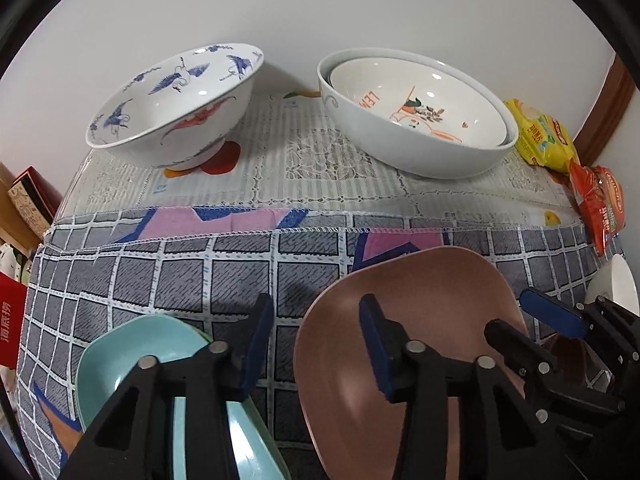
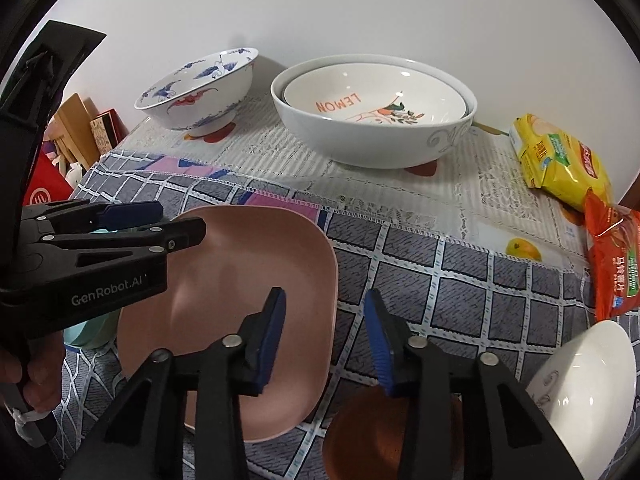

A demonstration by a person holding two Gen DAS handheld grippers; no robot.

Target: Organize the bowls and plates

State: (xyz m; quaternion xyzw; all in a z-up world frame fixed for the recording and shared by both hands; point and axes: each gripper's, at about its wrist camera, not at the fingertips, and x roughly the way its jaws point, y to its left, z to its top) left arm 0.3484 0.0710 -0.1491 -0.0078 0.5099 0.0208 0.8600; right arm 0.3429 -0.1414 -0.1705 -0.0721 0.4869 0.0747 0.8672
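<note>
A pink square plate [image 1: 432,292] [image 2: 240,264] lies on the checked cloth near the front. My left gripper [image 1: 316,304] [image 2: 180,216] hangs open over the plate's left rim, one finger over the plate and the other over the cloth. My right gripper [image 2: 326,294] [image 1: 508,312] stands open astride the plate's right rim. Neither gripper's pads press on the plate. A teal plate [image 1: 132,352] [image 2: 88,332] lies left of the pink one. A brown dish [image 2: 360,432] sits partly hidden under the right gripper, with a small white bowl [image 2: 592,380] to its right.
At the back by the wall stand a blue crane-patterned bowl [image 1: 168,108] [image 2: 200,92] and two nested white bowls [image 1: 416,120] [image 2: 376,120]. A yellow snack packet [image 2: 560,156] and an orange one [image 2: 612,256] lie at the right edge. Boxes stand beyond the table's left edge.
</note>
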